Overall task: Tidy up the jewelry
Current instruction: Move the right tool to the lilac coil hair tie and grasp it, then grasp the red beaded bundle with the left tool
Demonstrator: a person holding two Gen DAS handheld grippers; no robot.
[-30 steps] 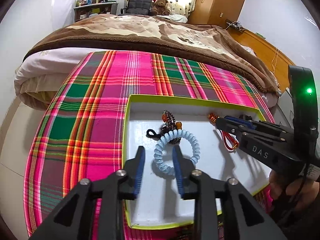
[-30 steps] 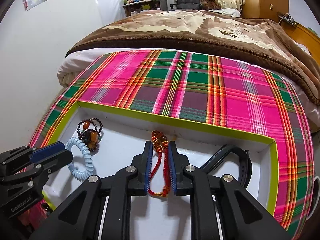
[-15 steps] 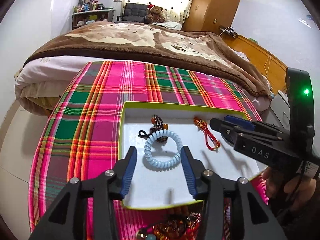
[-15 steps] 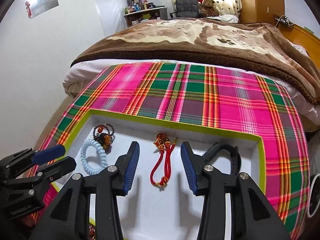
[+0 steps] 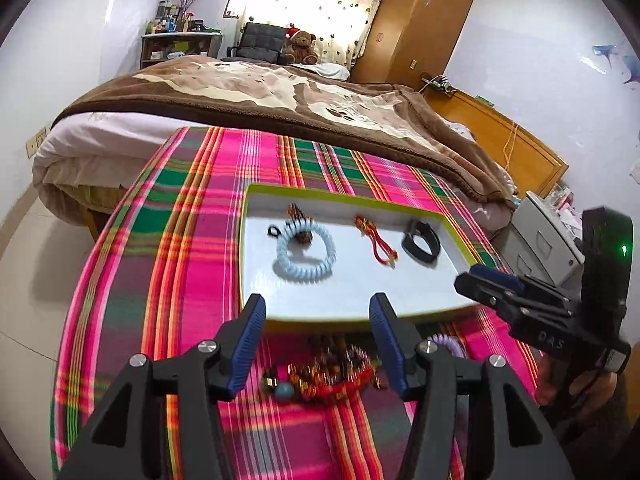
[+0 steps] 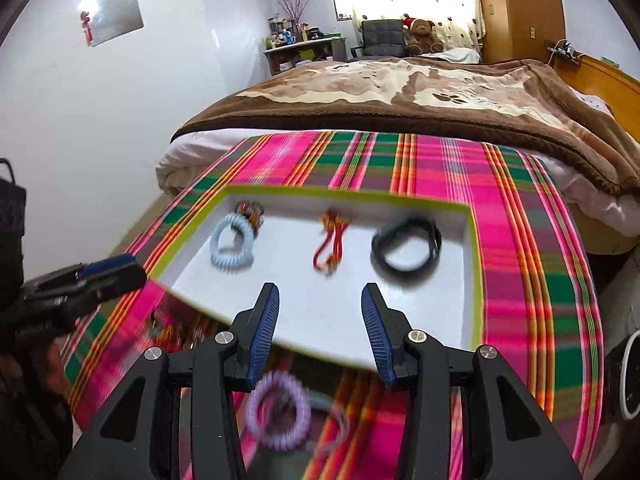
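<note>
A white tray with a lime rim (image 5: 348, 322) (image 6: 476, 264) lies on the plaid cloth. In it lie a pale blue coil bracelet (image 5: 306, 254) (image 6: 232, 246), a dark bead bracelet (image 5: 298, 216) (image 6: 250, 212), a red cord bracelet (image 5: 376, 238) (image 6: 332, 240) and a black band (image 5: 420, 240) (image 6: 404, 250). My left gripper (image 5: 316, 344) is open and empty above a heap of beaded jewelry (image 5: 324, 372) in front of the tray. My right gripper (image 6: 320, 336) is open and empty above a purple coil bracelet (image 6: 278, 412) (image 5: 446, 344).
The plaid cloth (image 5: 180, 240) covers a table against a bed with a brown blanket (image 5: 280, 92). A grey cabinet (image 5: 540, 236) stands to the right. Each gripper shows in the other's view: the right one (image 5: 492, 280), the left one (image 6: 104, 272).
Both grippers let go of their bracelets, opened wide and drew back and up from the tray. The blue coil and red cord stay in the tray. Loose jewelry in front came into view.
</note>
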